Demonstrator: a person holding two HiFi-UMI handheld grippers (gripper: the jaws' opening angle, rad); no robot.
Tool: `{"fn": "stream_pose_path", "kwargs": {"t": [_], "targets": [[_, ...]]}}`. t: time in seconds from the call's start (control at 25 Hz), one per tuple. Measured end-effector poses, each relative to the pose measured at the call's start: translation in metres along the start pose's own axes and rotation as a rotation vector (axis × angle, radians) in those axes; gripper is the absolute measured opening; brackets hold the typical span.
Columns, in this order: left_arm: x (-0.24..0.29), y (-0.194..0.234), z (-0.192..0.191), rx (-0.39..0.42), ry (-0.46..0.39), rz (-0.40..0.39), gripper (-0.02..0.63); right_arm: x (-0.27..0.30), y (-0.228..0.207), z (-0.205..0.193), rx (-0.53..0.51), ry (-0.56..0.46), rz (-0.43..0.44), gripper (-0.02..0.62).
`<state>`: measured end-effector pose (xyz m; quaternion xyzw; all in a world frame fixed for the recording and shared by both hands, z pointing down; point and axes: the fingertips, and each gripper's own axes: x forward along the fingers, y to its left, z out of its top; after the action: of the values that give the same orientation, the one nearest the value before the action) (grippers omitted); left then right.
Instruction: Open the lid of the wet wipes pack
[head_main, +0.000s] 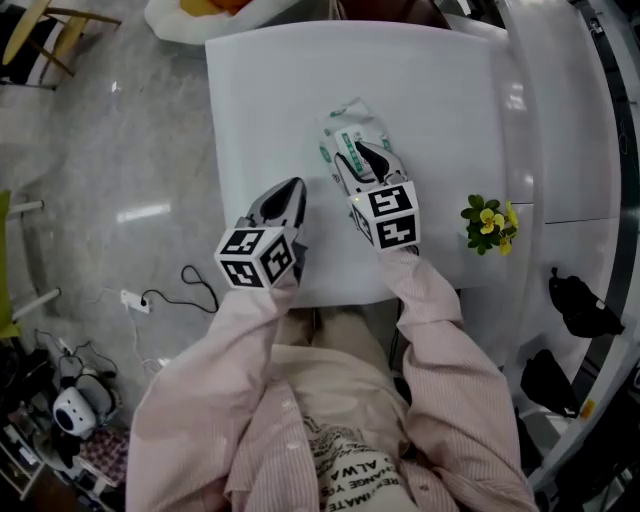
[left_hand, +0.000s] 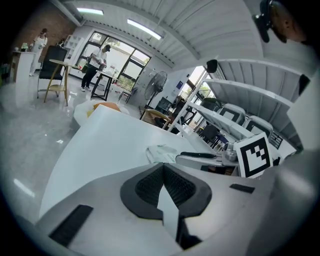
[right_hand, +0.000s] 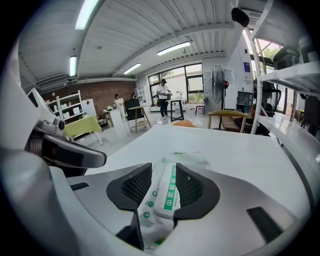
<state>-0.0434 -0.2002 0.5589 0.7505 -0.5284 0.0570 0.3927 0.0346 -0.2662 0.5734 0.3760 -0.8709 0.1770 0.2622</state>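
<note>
My right tool (right_hand: 162, 169) stands open. The wet wipes pack (right_hand: 149, 212) lies between its jaws, and the pads flank the lid (right_hand: 170, 197) without pressing on it, as far as I can judge. My left tool (left_hand: 162, 167) is closed on nothing and sits near the pack's left side. The pack lies flat around the middle of the white worktop (head_main: 260, 110).

I expect it to be light and soft: a slick film pouch that will crumple or slide if I tug at it. Only the plastic lid looks stiff. I would pin the pouch body with one tool and catch the lid's free edge with the other.

Nothing crowds the pack. A small bunch of yellow flowers (head_main: 488, 225) sits well apart, near the worktop's right edge.
</note>
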Motion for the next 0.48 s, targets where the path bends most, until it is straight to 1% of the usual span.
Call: {"fn": "stream_pose_path", "kwargs": {"t": [0.28,0.48], "targets": [[0.008,0.006,0.001,-0.018,0.000,0.001,0.000,0.013,0.001,-0.011,-0.044,0.058,-0.008,0.142],[0.013,0.010,-0.002,-0.029,0.009,-0.001,0.000,0.019,0.001,-0.017,-0.096,0.095,-0.050,0.133]]}}
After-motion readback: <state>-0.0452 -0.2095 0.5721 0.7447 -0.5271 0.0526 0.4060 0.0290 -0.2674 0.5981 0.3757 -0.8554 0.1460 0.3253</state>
